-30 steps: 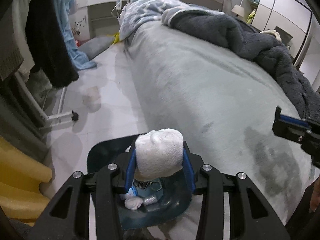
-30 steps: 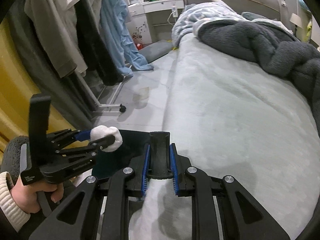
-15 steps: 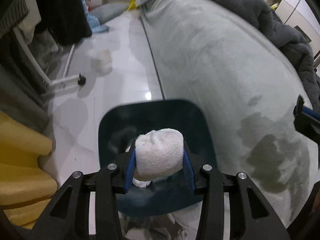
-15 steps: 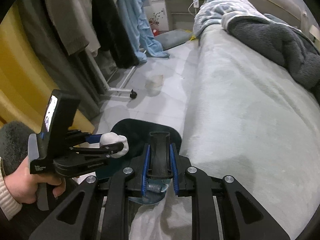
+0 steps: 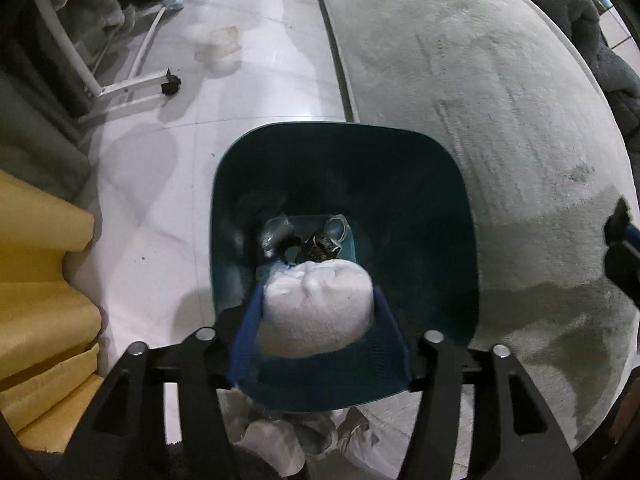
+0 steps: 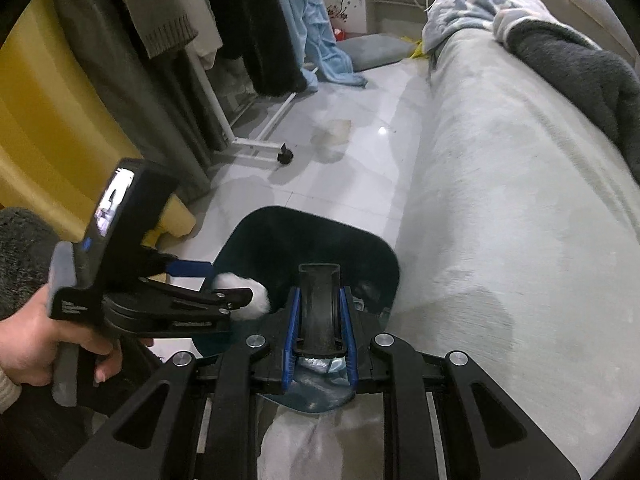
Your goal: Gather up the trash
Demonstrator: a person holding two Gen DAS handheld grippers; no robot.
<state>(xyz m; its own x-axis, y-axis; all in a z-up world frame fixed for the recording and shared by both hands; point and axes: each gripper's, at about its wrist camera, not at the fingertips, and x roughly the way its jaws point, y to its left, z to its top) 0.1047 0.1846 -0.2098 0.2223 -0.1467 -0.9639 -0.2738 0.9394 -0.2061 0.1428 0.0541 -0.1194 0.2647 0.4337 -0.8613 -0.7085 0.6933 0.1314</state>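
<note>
- One soft white fluffy wad (image 5: pixel 316 312) sits between the left tongs (image 5: pixel 318 312), whose jaws are opening, right above the round-cornered teal bin (image 5: pixel 460 208).
- The right tongs (image 6: pixel 318 316) are squeezed tight on a hard black flap (image 6: pixel 320 300) at the bin's near edge.
- A fuzzy grey bed (image 6: pixel 512 184) lies beyond.

wad (image 5: pixel 318 310): white, crumpled, soft, above bin mouth, between blue pads | bin (image 5: pixel 468 216): dark teal, rounded-square, upright on floor touching bed edge | inside: wrappers and scraps at bottom
</note>
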